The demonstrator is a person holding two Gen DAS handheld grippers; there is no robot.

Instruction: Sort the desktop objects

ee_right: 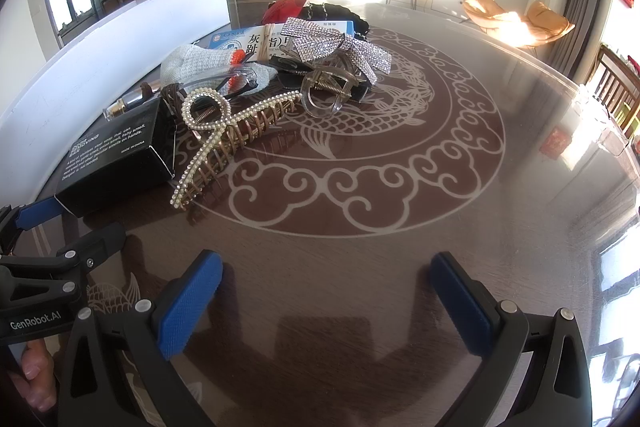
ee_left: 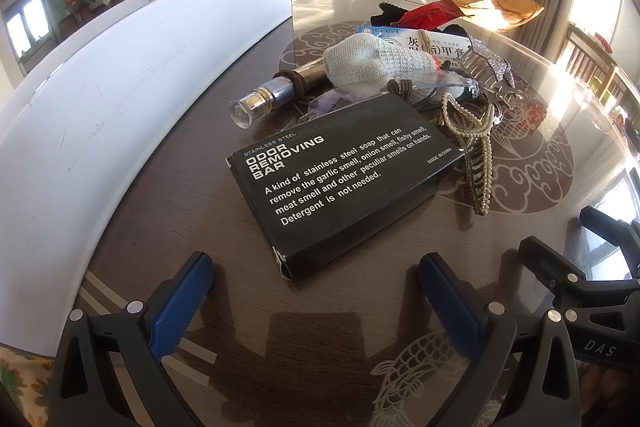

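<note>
Blue-padded fingers [ee_left: 196, 283] of the left gripper [ee_left: 316, 291] stand wide apart just above the dark glass-topped table [ee_left: 328, 339], with nothing between them. Just ahead of them lies a black box [ee_left: 344, 183] printed "ODOR REMOVING BAR", flat on the table beside a long white bin [ee_left: 120, 99] that runs along the table's left edge.

Behind the box sits a loose pile. A clear-capped spray bottle [ee_left: 264, 99] lies on its side, its far end under a grey knitted pouch [ee_left: 368, 67]. A pearl hair claw [ee_left: 476, 151] rests against the box's right end, tilted, its teeth pointing down to the table. Farther back a rhinestone bow clip [ee_right: 336, 47] lies on top of a clear hair claw [ee_right: 324, 95]. A blue-and-white medicine box [ee_right: 248, 41] with Chinese print lies behind the pouch, and a red wrapper [ee_right: 288, 3] and a black cloth [ee_right: 336, 13] lie at the far side of the pile.

To the right, the right gripper [ee_right: 326, 291] is also spread wide and empty, over the bare patterned centre of the table, well apart from the pile. A person's fingertips [ee_right: 32, 375] show at the lower left of the right wrist view, holding the left gripper's handle.
</note>
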